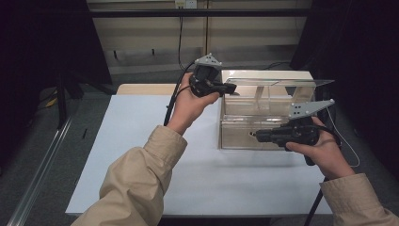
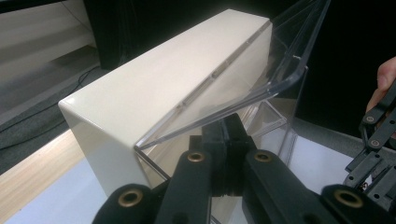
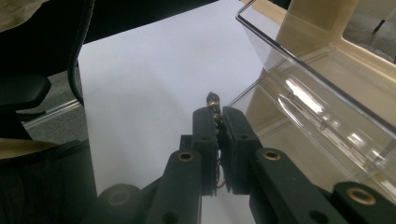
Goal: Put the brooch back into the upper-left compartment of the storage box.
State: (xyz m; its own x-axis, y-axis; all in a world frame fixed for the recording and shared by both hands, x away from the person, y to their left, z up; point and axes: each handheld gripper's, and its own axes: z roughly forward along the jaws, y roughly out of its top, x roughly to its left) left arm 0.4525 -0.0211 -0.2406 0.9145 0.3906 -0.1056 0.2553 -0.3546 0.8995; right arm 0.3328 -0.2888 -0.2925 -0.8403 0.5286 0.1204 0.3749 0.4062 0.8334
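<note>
On the left side of the high view lies the white table [image 1: 141,141], bare there. Above its middle, a hand holds the left gripper [image 1: 230,88]. Its jaws are pressed together right at the clear lid [image 1: 282,82] of the box; in the left gripper view [image 2: 229,140] they sit just under the lid's edge [image 2: 261,74]. I think they pinch or prop the lid so it stays up and the box stays open, but the exact touch is hard to see.

In the middle and toward the right of the high view stands the clear box [image 1: 244,136] with its cream back part [image 2: 154,84]. It is open at the top.

At the lower right of the high view, the other hand holds the right gripper [image 1: 256,135] level, in front of the box's front wall. Its jaws are squeezed on a small dark thing [image 3: 214,105], thin and a bit shiny, maybe a little chain or a charm. In the right gripper view its tip pokes out past the jaw tips, over the white table [image 3: 154,70], just beside the box wall [image 3: 303,93]. I think it is held tight so it won't drop while going into the open box.

I can read no words or labels anywhere.
</note>
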